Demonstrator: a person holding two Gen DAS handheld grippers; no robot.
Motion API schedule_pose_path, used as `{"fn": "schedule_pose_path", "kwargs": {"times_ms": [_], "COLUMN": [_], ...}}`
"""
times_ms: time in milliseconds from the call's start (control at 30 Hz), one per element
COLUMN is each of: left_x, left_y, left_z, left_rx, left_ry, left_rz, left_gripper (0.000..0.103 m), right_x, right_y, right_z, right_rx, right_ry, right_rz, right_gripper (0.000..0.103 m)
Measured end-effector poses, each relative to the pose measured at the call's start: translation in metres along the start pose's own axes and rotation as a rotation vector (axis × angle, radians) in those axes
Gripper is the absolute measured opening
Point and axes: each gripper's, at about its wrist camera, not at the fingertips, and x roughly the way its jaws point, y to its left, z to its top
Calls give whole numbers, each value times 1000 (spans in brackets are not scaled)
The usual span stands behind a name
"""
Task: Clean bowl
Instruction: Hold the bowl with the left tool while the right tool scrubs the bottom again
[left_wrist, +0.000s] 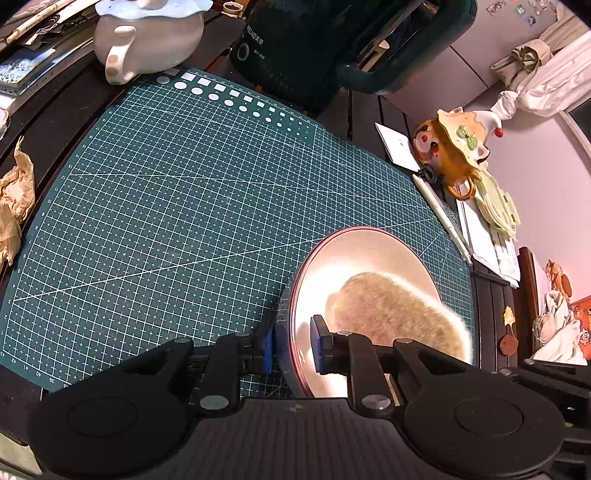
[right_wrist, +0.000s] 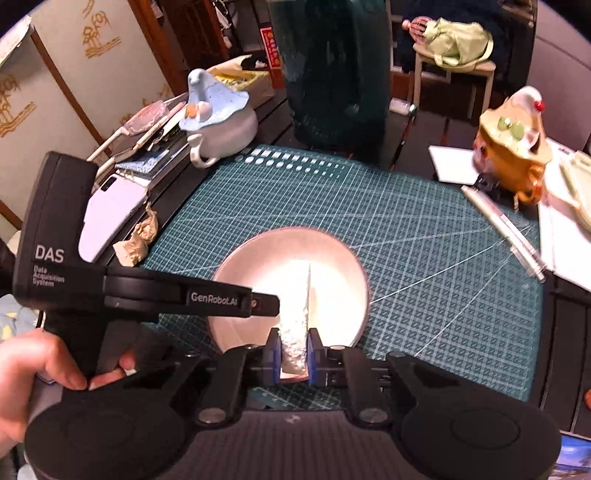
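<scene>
A pale bowl (left_wrist: 351, 251) with a reddish rim stands on the green cutting mat (left_wrist: 166, 206), toward its near right. My left gripper (left_wrist: 291, 345) is shut on the bowl's near rim, one blue pad outside the wall and one inside. In the right wrist view the bowl (right_wrist: 332, 266) lies straight ahead, and my right gripper (right_wrist: 293, 350) is shut on a crumpled white tissue (right_wrist: 293, 343) that hangs down into it. That tissue (left_wrist: 388, 306) shows as a blurred beige wad inside the bowl. The left gripper (right_wrist: 273, 304) reaches in from the left, held by a hand (right_wrist: 33, 373).
A white teapot with a blue lid (right_wrist: 218, 118) and a dark green appliance (right_wrist: 332, 74) stand behind the mat. An orange teapot (right_wrist: 513, 147), a pen (right_wrist: 506, 229) and papers lie to the right. Crumpled brown paper (right_wrist: 136, 240) and a phone (right_wrist: 110, 214) sit on the left.
</scene>
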Motion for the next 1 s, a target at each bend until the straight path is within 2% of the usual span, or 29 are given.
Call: {"fn": "schedule_pose_path", "kwargs": {"times_ms": [133, 267, 333, 400, 467, 533, 800, 867, 900, 933, 1000], "left_x": [-1, -1, -1, -1, -1, -1, -1, -1, -1, 0, 0], "left_y": [1, 1, 2, 2, 2, 1, 2, 2, 2, 1, 1], "left_z": [-1, -2, -2, -2, -2, -2, -2, -2, -2, -2, -2], "left_rx": [3, 3, 5, 7, 7, 5, 0, -1, -1, 0, 0], "left_ry": [-2, -2, -2, -2, -2, -2, 2, 3, 3, 3, 2], "left_rz": [-1, 0, 1, 1, 1, 1, -6, -6, -5, -3, 1], "left_gripper": [18, 18, 18, 18, 18, 18, 18, 18, 18, 18, 18], "right_x": [-8, -6, -5, -3, 0, 4, 18, 21, 20, 18, 12], "right_y": [-16, -24, -25, -27, -30, -30, -7, -3, -1, 1, 0], "right_z": [6, 7, 7, 7, 6, 5, -2, -5, -6, -6, -5], "right_rx": [105, 154, 156, 168, 190, 200, 110, 87, 73, 63, 61], "right_ry": [-54, -105, -127, -134, -123, -92, -22, 7, 5, 2, -32], "right_rz": [32, 14, -14, -20, 16, 91, 25, 30, 27, 15, 2], "right_gripper": [14, 16, 23, 25, 25, 25, 29, 27, 25, 17, 14]}}
